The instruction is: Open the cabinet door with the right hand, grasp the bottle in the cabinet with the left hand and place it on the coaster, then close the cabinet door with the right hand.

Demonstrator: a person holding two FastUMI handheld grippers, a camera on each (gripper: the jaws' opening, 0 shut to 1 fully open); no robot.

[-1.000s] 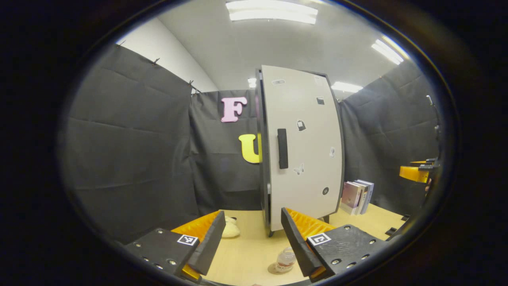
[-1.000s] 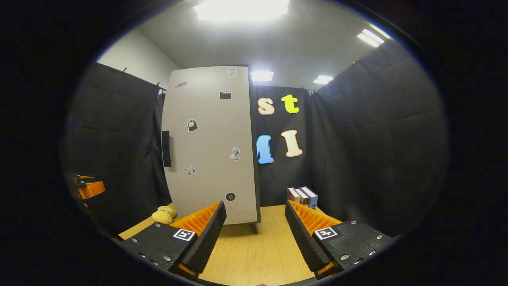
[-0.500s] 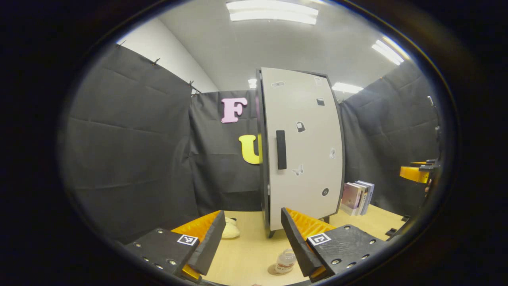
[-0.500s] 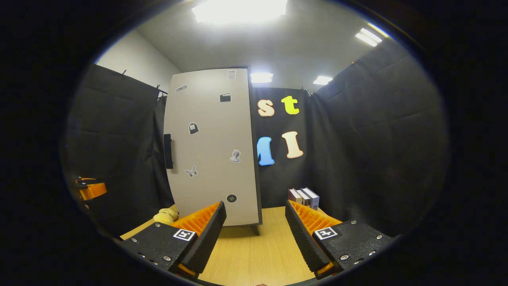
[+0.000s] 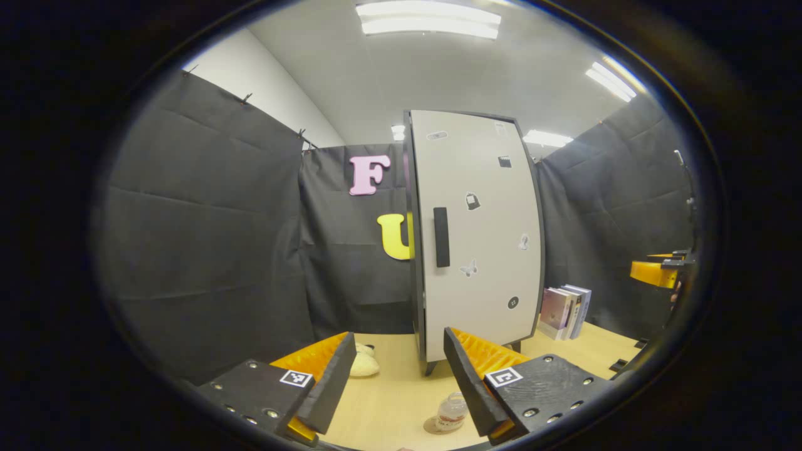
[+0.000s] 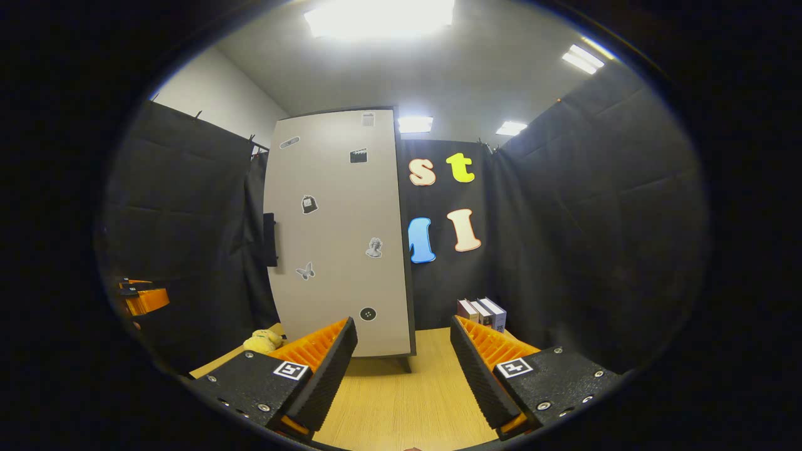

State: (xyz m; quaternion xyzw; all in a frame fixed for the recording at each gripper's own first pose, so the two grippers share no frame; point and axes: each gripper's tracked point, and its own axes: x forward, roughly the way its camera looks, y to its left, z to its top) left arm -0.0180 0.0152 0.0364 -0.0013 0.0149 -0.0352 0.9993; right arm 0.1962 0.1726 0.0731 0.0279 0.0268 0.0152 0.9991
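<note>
Between the earlier pictures and this one, the cabinet door (image 5: 479, 232) swings the last part of its way onto the cabinet; the dark strip of cabinet side at its left edge narrows to a thin line and the handle (image 5: 442, 237) shifts slightly leftward in the left gripper view. I judge the door shut or all but shut.

Going left to right in the left gripper view: the soft yellow toy (image 5: 364, 364) lies on the wooden table (image 5: 388, 401) at about 7 o'clock from the cabinet's foot. The left gripper (image 5: 396, 382) holds its fingers wide apart with nothing between them. The bottle (image 5: 450, 411) stands at 6 o'clock below the door, on the round coaster (image 5: 433, 426), its right side partly hidden behind the gripper's right finger. The books (image 5: 565, 310) lean at 4 o'clock from the door, and at the 3 o'clock edge the other gripper's orange body shows, well clear of the door.

In the right gripper view, left to right: the other gripper's body sits at 9 o'clock, the toy at 7 o'clock, the door stands flat with its stickers, and the right gripper (image 6: 403, 369) is spread wide, empty, apart from the handle.

With the bottle on the coaster and the door closed, the task appears finished; what is left is for both grippers to draw back.
</note>
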